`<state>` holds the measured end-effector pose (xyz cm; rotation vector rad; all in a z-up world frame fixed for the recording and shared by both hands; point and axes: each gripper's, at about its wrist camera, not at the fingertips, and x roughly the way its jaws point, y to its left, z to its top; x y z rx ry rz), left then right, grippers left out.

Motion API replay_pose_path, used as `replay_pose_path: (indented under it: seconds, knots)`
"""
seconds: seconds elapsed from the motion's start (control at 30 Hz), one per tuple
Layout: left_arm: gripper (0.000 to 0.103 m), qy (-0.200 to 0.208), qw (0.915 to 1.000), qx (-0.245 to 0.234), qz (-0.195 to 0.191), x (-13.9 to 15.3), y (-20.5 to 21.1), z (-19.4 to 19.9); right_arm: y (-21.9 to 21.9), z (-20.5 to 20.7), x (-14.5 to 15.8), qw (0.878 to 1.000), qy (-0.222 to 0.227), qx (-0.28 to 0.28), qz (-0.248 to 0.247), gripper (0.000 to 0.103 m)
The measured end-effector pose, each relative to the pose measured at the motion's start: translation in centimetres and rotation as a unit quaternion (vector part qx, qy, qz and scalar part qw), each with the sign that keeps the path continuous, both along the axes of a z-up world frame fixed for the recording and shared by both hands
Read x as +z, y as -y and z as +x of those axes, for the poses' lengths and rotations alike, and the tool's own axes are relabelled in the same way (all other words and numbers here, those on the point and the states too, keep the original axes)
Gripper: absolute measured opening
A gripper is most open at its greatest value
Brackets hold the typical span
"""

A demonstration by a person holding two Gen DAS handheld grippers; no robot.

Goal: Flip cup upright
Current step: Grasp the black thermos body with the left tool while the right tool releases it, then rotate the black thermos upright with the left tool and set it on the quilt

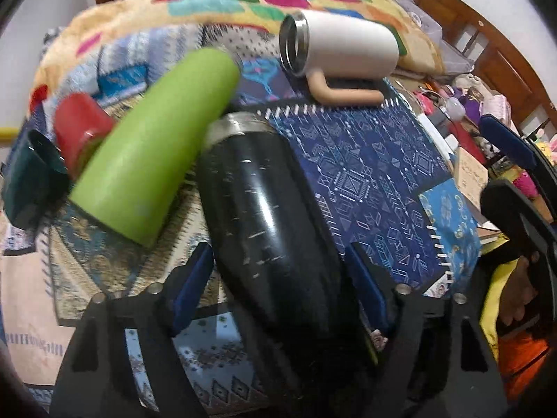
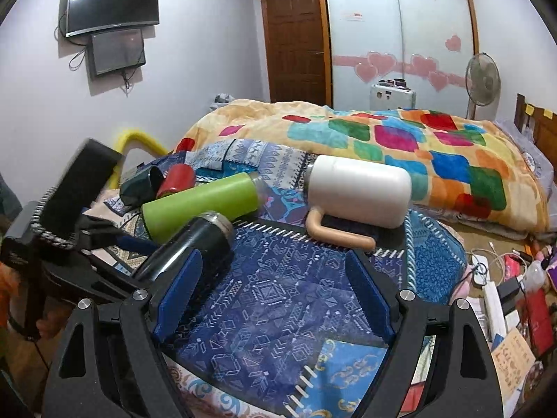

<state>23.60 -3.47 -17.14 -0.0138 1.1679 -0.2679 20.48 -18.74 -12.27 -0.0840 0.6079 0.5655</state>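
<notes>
No word, brand or number comes out readable anywhere. The cardboard box [image 2: 514, 355] on the floor to the right of the blue patterned cloth [image 2: 278, 299] carries dark handwriting, too small and blurred to make out. The white label on the wardrobe door [image 2: 355, 16] is likewise unreadable.

Left gripper [image 1: 278, 299] jaws closed around black cup [image 1: 268, 216], right gripper [image 2: 275, 292] jaws spread wide, holding nothing

A home bedroom; a bed with a patchwork quilt [image 2: 400, 146] at one o'clock; wall-mounted television [image 2: 111, 5] at ten; heart-stickered wardrobe [image 2: 400, 28] at twelve.
</notes>
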Motion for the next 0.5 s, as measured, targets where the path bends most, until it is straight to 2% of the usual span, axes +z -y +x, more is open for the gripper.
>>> replay_pose_path:
  seconds: [0.2,0.3,0.5]
  knots:
    - [0.068,0.018,0.9998,0.004,0.012,0.7,-0.1,-0.2,0.2,-0.5,0.1,1.000,0.003,0.002,0.001,0.083]
    - [0.064,0.047,0.9987,0.018,0.000,2.1,-1.0,-1.0,0.5,-0.7,0.5,1.000,0.008,0.002,0.000,0.083]
    - [0.064,0.106,0.9936,0.037,-0.004,5.4,-2.6,-2.9,0.9,-1.3,1.6,1.000,0.028,-0.005,-0.012,0.083]
